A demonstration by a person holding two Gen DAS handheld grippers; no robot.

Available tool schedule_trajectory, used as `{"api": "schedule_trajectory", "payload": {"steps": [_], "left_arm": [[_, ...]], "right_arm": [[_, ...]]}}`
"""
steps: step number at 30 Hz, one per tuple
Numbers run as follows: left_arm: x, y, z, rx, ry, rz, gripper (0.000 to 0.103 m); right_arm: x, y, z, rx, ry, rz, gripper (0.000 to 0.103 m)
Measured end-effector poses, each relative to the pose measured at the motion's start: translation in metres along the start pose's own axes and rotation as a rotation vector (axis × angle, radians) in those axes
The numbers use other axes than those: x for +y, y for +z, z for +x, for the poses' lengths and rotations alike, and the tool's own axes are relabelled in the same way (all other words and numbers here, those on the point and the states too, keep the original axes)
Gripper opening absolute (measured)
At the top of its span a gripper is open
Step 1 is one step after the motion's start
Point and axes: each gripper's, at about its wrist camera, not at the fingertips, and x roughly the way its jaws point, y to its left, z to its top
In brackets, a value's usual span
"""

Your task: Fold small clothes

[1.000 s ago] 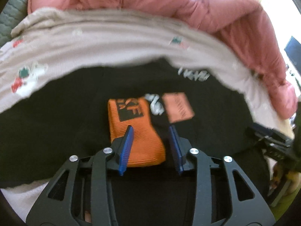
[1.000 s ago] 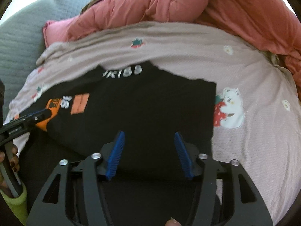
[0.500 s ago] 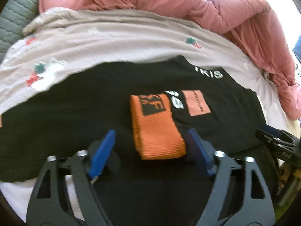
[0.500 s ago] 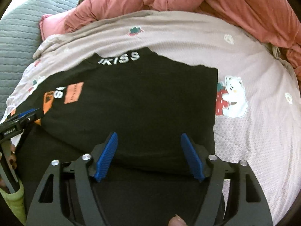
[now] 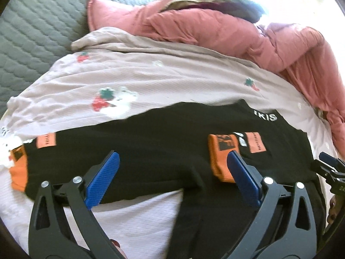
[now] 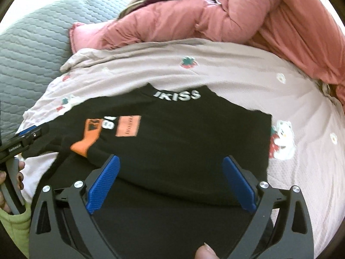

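Observation:
A black long-sleeved top [image 5: 163,142] with orange cuffs and white "IKISS" lettering lies on the bed sheet. One sleeve is folded across the body; its orange cuff [image 5: 222,157] lies by my left gripper's right finger. The other sleeve stretches left, ending in an orange cuff [image 5: 19,168]. My left gripper [image 5: 172,172] is open wide and empty above the top. In the right wrist view the top [image 6: 194,136] shows with the folded cuff [image 6: 86,138] at left. My right gripper [image 6: 171,172] is open and empty over the top's lower edge.
The pale sheet [image 5: 151,73] has strawberry and bear prints. A bunched pink quilt [image 5: 237,32] lies along the far side and right. A grey quilted cover [image 5: 32,32] lies at far left. The right gripper's tip [image 5: 332,168] shows at the left wrist view's right edge.
My left gripper has opened wide, let go of the orange cuff and pulled back to the left. My right gripper has opened wider and drawn back a little.

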Motion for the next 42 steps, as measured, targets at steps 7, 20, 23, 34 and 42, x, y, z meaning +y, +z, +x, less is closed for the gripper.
{"api": "schedule_trajectory", "payload": {"steps": [7, 20, 23, 34, 42], "left_arm": [[0.036, -0.001, -0.02, -0.043, 0.082, -0.042, 0.093], [0.109, -0.008, -0.036, -0.051, 0.21, -0.142, 0.093], [0.128, -0.01, -0.037, -0.043, 0.236, -0.185, 0.093], [0.168, -0.017, -0.039, -0.032, 0.286, -0.282, 0.093], [0.201, -0.03, -0.032, 0.015, 0.344, -0.396, 0.093]], "right_arm": [[0.032, 0.011, -0.001, -0.018, 0.032, -0.044, 0.098], [0.098, 0.029, 0.006, -0.02, 0.093, -0.149, 0.098], [0.112, 0.031, 0.009, -0.02, 0.106, -0.173, 0.098], [0.164, 0.032, 0.018, -0.024, 0.175, -0.252, 0.098], [0.19, 0.026, 0.025, -0.017, 0.205, -0.284, 0.098]]}}
